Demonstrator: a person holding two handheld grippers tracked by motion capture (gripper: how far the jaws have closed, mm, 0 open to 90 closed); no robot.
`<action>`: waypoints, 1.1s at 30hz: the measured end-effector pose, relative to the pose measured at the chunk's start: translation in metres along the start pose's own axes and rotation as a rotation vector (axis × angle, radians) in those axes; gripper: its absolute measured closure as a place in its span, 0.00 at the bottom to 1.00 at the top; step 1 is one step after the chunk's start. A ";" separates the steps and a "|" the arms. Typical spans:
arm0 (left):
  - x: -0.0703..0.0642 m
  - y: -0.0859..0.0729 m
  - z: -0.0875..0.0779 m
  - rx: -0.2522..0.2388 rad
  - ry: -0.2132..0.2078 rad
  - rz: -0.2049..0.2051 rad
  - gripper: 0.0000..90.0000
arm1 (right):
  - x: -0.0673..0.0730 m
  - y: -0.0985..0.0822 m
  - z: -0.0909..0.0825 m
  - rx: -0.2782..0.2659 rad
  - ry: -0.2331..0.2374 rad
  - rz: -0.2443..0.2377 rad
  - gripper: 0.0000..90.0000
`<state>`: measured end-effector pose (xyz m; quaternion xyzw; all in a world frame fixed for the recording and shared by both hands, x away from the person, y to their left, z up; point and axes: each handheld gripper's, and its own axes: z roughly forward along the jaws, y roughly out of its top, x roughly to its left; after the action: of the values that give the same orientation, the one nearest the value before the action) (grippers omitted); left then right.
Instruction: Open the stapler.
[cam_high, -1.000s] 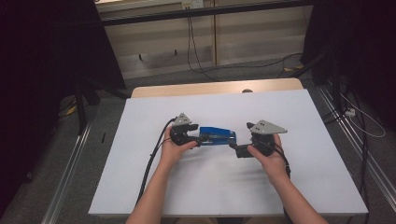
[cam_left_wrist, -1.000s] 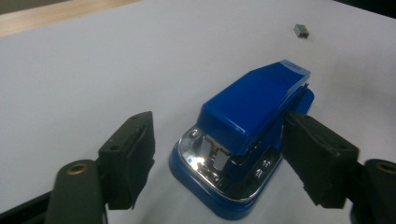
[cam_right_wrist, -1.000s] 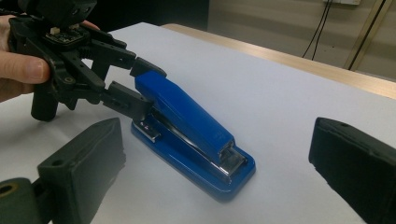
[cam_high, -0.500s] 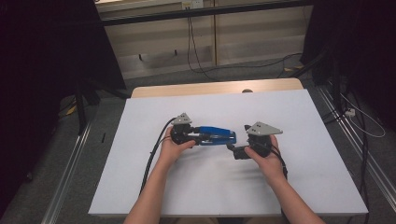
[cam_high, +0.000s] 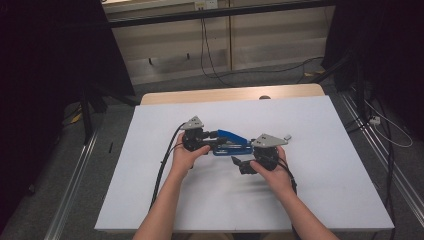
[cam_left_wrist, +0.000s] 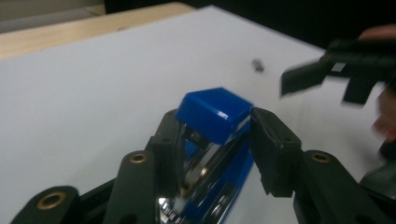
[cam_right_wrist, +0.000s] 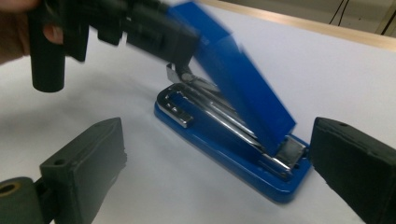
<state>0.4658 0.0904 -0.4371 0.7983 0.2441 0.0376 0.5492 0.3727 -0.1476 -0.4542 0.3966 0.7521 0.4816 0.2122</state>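
While the blue plastic stapler's (cam_right_wrist: 233, 126) lid is pinched by the left gripper (cam_left_wrist: 219, 135), slippage is risked; the right gripper (cam_right_wrist: 219, 186) is spread wide, empty, above the bench (cam_high: 325, 190).

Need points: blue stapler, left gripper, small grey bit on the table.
blue stapler (cam_right_wrist: 243, 79), right gripper view, on its raised top arm.
left gripper (cam_left_wrist: 217, 135), left gripper view, midway between its fingertips.
small grey bit (cam_left_wrist: 257, 65), left gripper view, on its middle.
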 end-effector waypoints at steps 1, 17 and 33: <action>0.000 0.000 0.000 0.000 0.000 0.000 0.64 | 0.000 0.000 0.000 0.000 0.000 0.000 0.04; -0.014 0.015 0.004 0.029 0.056 0.036 0.64 | 0.017 0.008 0.026 0.029 0.001 0.081 1.00; -0.015 0.019 0.004 0.024 0.058 0.022 0.63 | 0.020 0.019 0.052 -0.015 -0.065 0.142 1.00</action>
<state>0.4601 0.0753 -0.4187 0.8060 0.2516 0.0636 0.5319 0.4048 -0.0989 -0.4593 0.4626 0.7114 0.4878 0.2046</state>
